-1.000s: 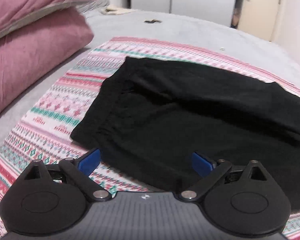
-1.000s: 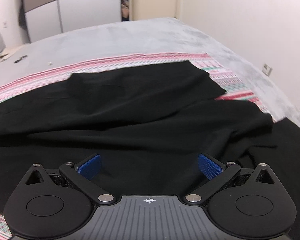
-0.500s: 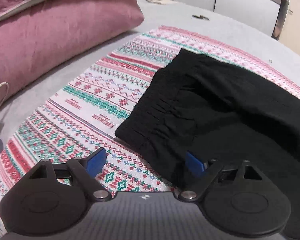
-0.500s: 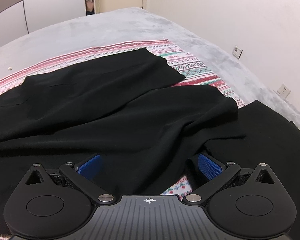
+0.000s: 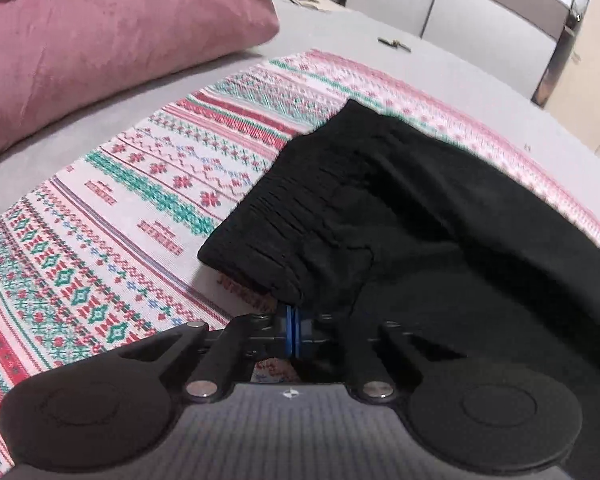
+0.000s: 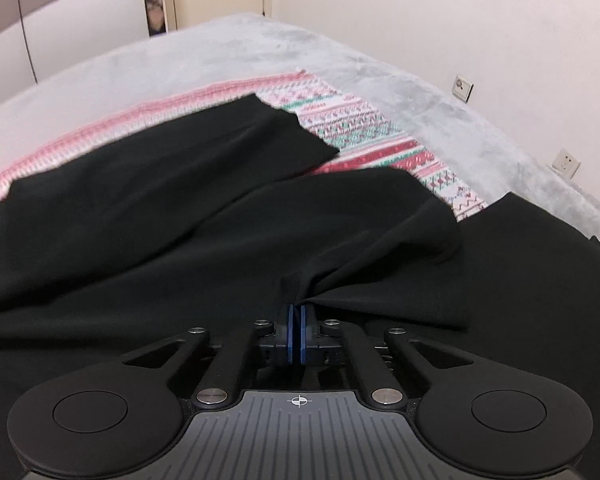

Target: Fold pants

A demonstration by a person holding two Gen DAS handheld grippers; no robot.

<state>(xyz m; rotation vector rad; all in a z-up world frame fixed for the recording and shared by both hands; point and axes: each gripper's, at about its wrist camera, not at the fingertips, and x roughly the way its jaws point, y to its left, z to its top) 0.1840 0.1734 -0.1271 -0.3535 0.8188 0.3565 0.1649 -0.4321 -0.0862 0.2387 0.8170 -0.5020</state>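
The right claw [image 6: 295, 314] pinches a fold of the black pants [image 6: 180, 216] on the patterned blanket [image 6: 360, 128].

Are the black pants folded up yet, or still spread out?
Still spread out. The black pants lie long across the patterned blanket, both legs apart at the far end; only wrinkles near the pinched edges.

Grey bed [image 5: 452, 68], plush-covered. Spread across it, a patterned blanket [image 5: 148, 200] (pink, red and green bands). At ten o'clock in the left view, a pink pillow [image 5: 100, 40]. Toward twelve, a small dark item [image 5: 394, 43] (too blurred to name).
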